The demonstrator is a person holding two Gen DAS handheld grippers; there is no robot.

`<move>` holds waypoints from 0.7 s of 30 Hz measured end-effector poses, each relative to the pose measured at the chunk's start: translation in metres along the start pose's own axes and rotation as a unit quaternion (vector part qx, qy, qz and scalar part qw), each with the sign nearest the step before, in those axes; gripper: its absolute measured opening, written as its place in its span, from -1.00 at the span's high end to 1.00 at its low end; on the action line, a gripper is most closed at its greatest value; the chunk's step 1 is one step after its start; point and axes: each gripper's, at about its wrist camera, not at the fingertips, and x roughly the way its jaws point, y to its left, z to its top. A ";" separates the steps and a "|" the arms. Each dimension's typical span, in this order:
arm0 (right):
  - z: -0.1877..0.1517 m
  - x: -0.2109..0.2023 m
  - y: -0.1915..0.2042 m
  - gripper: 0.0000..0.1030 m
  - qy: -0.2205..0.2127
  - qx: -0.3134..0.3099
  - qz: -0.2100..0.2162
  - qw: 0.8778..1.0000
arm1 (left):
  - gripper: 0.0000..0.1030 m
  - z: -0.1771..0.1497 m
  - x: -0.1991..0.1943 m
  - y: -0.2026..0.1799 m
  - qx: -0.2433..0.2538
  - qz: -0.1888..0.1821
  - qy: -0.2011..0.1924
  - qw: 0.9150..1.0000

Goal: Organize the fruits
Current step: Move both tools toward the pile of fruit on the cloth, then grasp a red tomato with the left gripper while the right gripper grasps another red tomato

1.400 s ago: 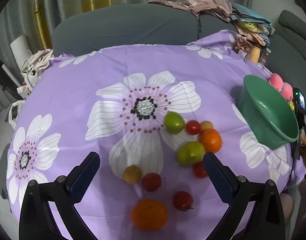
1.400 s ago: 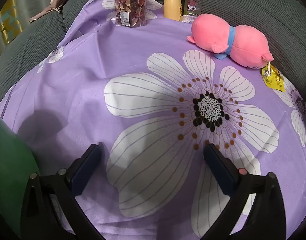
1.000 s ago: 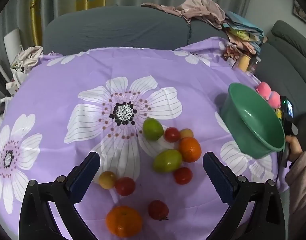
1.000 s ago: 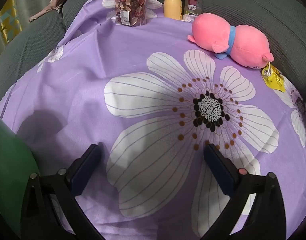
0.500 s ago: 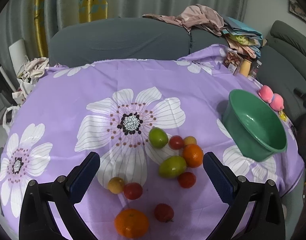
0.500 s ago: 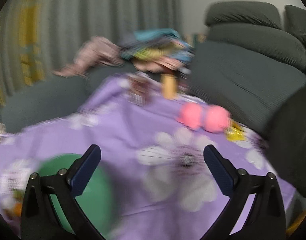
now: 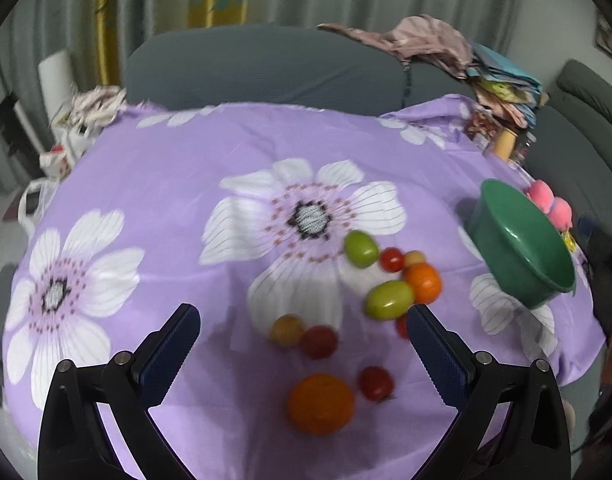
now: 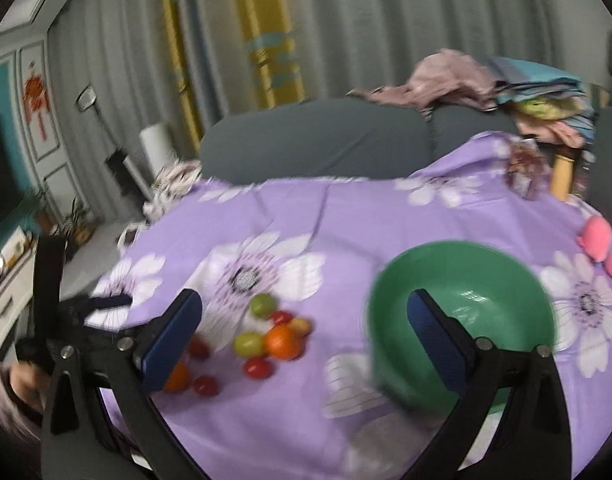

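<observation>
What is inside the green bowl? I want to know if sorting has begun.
The green bowl shows only bare green interior; its near part is hidden behind the right tongs.

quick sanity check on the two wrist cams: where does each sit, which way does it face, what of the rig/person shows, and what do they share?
Left wrist: on the left gripper, above the table's near edge, facing the fruit and the sofa; its own two open fingers show.
Right wrist: on the right gripper, raised, facing the green bowl and the fruit; its open fingers show, plus the other gripper and a hand at far left.
Shared: green bowl, fruit cluster, pink plush toy, purple floral cloth.
</observation>
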 end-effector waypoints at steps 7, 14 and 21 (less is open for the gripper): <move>-0.037 0.043 0.019 -1.00 0.090 -0.011 0.010 0.996 | -0.98 -0.016 -0.001 0.022 -0.005 -0.031 0.027 0.999; -0.053 0.065 0.029 -1.00 0.124 -0.014 0.039 0.991 | -0.98 -0.028 0.001 0.020 0.036 -0.042 0.045 0.997; -0.058 0.081 0.031 -0.97 0.149 -0.007 0.039 0.988 | -0.98 -0.024 0.009 0.022 0.031 -0.049 0.045 0.997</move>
